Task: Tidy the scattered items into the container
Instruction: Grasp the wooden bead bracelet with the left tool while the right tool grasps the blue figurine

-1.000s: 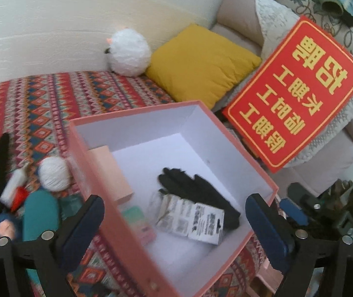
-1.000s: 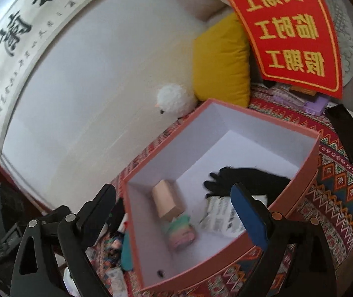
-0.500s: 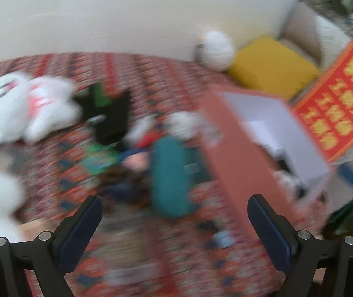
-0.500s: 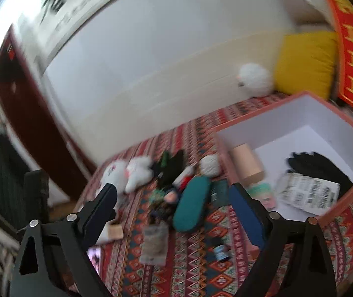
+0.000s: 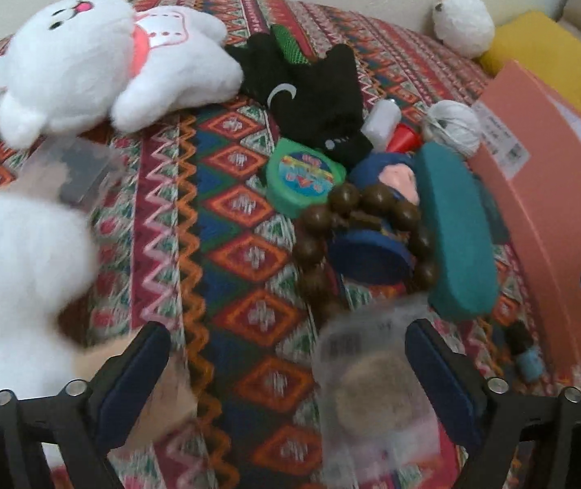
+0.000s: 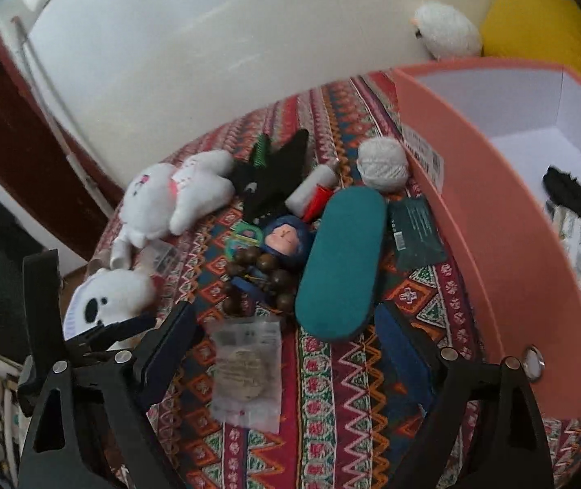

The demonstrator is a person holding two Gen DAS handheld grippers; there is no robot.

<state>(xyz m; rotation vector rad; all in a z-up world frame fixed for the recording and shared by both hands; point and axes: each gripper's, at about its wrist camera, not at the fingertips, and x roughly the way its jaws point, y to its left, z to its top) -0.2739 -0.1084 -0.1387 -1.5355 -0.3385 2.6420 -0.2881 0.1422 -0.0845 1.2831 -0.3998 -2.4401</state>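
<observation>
In the right wrist view, the plush [image 6: 176, 199] lies at left. The packet [image 6: 247, 371] sits low in the centre, between the spread, empty fingers of the right gripper [image 6: 286, 350]. The teal case [image 6: 341, 261] lies just above, and the box [image 6: 494, 203] fills the right. The left gripper [image 5: 286, 371] is likewise wide open over the packet [image 5: 372, 387] at lower centre.

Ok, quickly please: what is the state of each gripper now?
Left gripper: open, holding nothing.
Right gripper: open, holding nothing.
</observation>
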